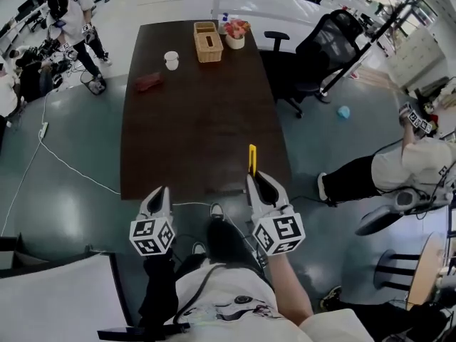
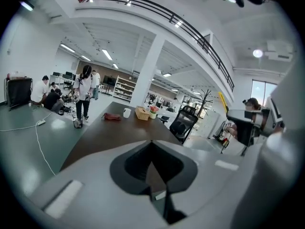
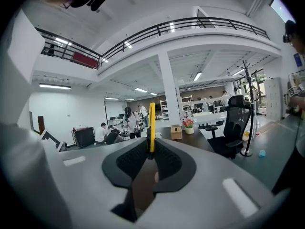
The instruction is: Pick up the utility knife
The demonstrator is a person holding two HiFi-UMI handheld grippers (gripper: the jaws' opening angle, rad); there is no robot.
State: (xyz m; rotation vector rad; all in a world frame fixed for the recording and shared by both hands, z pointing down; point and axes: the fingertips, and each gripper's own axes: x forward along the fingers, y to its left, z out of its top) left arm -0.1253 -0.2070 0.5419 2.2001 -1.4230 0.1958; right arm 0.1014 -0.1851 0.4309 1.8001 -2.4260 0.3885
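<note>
One long dark desk (image 1: 199, 127) fills the middle of the head view, running away from the person, with a black office chair (image 1: 320, 52) just beside its far right side and a person sitting on the grey floor well off to the right. Both tongs hang at the desk's near end, side by side and apart from each other, each carrying its cube of square markers. The right tongs (image 1: 256, 181) are clenched on the utility knife: in the right gripper view the dark pads press against its lower end from both sides. The left tongs (image 1: 163, 192) are clenched too, but on nothing; in the left gripper view the two jaws meet at their tips with only an empty hollow behind them. At the desk's far end stand a woven box (image 1: 208, 43) and, just to its right, a small white pot of flowers (image 1: 235, 34); nearer, toward the left edge, lie a flat reddish-brown thing (image 1: 149, 83) and a white cup (image 1: 171, 60). The utility knife (image 1: 251, 159), slim and yellow, stands upright out of the right tongs' tips, its free end showing against the desk's near edge, well apart from the left tongs.
</note>
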